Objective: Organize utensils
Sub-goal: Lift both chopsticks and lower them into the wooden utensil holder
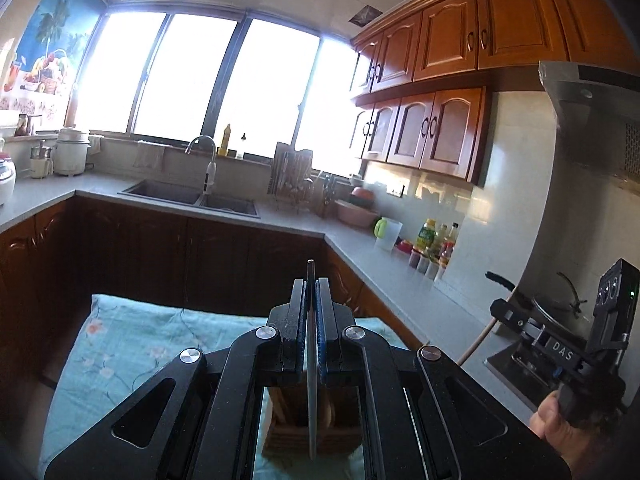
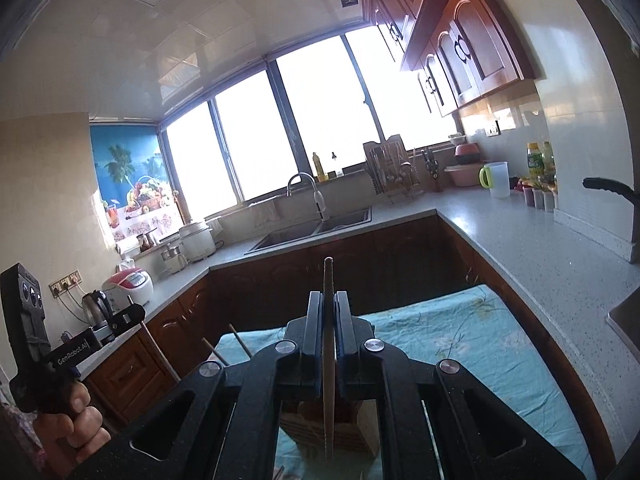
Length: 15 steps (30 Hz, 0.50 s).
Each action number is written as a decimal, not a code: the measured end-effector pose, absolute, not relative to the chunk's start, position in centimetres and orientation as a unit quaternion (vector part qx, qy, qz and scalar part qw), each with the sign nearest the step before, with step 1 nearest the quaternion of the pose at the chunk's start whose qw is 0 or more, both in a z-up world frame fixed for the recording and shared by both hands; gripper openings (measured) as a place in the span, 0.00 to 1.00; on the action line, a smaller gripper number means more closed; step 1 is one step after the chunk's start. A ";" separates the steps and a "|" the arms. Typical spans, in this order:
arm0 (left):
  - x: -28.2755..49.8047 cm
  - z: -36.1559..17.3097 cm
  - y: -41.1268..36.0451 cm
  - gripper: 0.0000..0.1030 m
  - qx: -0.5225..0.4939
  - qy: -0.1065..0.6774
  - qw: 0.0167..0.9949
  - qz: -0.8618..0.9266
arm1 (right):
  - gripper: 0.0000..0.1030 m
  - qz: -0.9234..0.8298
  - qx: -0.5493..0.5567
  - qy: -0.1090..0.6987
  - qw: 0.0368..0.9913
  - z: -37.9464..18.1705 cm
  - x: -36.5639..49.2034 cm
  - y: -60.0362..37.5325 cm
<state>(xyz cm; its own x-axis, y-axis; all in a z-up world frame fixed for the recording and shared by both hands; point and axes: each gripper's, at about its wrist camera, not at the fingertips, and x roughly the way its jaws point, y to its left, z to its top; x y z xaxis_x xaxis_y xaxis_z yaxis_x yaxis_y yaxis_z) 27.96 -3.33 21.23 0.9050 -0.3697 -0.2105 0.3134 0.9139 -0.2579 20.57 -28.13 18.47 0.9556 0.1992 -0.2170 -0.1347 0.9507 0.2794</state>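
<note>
Wooden and slender, a chopstick (image 2: pixel 329 360) stands pinched in the right claw (image 2: pixel 329 308), its long axis running near upright through the closed jaws, tip poking above them and lower end reaching down toward the wooden utensil holder (image 2: pixel 360 436) below. The left claw (image 1: pixel 311 296) is likewise closed on a thin, flat metal utensil (image 1: pixel 312 380), seen edge-on, also near vertical over the same holder (image 1: pixel 288 432); what kind it is I cannot tell. The holder sits on a light blue floral cloth (image 2: pixel 460 340) covering the surface, with other sticks (image 2: pixel 240 338) leaning out of it. Both pieces look light and stiff; the metal one is likely slippery, the chopstick thin enough to swivel, so a hold near mid-length suits both.
</note>
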 end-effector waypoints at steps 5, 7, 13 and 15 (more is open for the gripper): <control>31.1 20.6 -4.9 0.03 -0.109 0.120 0.976 -0.147 | 0.05 0.077 0.116 0.100 0.985 19.1 22.7 -27.4; 32.0 19.4 -5.2 0.03 -0.111 0.126 0.977 -0.134 | 0.05 0.071 0.109 0.099 0.987 18.6 23.5 -27.0; 33.7 15.4 -5.5 0.03 -0.121 0.152 0.975 -0.110 | 0.05 0.063 0.103 0.101 0.987 16.1 24.4 -26.6; 33.7 14.4 -5.5 0.03 -0.120 0.161 0.973 -0.110 | 0.05 0.059 0.100 0.108 0.987 15.3 24.5 -26.5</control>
